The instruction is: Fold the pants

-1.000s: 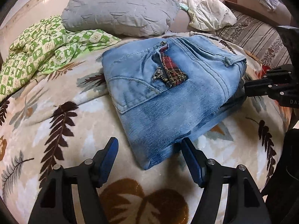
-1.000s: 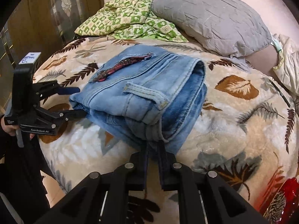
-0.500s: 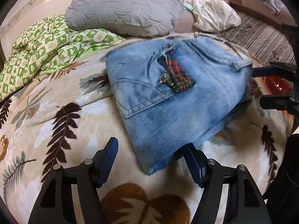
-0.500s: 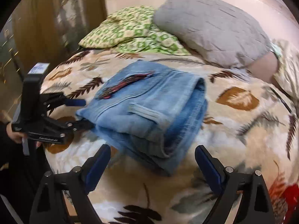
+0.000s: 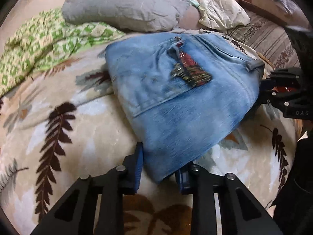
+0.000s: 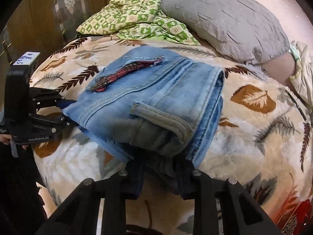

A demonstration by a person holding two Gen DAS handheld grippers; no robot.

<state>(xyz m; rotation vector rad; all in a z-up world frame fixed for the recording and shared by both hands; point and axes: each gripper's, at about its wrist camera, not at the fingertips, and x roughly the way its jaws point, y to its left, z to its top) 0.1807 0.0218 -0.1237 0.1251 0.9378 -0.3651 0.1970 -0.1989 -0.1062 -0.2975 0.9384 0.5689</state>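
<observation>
On the leaf-print blanket (image 6: 252, 145) of the bed, mid-spread: one pair of pants (image 6: 156, 105), light blue denim, folded into a thick rectangular bundle, lying flat. A red-and-dark plaid patch (image 5: 190, 70) sits on the top face of the bundle, by a pocket seam; a belt loop shows at the waistband edge.

Left tool (image 5: 159, 168): at the near corner of the pants as its own camera sees them. Jaws narrowed and closing, with the corner of the bundle between the blue pads (image 5: 139, 162). The left pad lies against the denim edge; the right pad is partly hidden under the cloth, so firm pressing cannot be confirmed. The frame is blurred.

Right tool (image 6: 159, 174): at the waistband side of the pants. Jaws narrowed and closing, with the lower folded layers between them. Both fingers meet the dark underside of the bundle, and the denim bulges above them.

Each tool appears in the other's view, at opposite sides of the pants: the left one (image 6: 64, 113) with a hand (image 6: 4, 139) behind it, the right one (image 5: 273, 92) at the far denim edge.

Beyond the pants, toward the head of the bed: grey pillow (image 6: 225, 19), green-and-cream checked quilt (image 6: 133, 15) bunched beside it, and a cream crumpled cloth (image 5: 221, 11) on the pillow's other side. Past the cream cloth, a striped cushion (image 5: 264, 39).
</observation>
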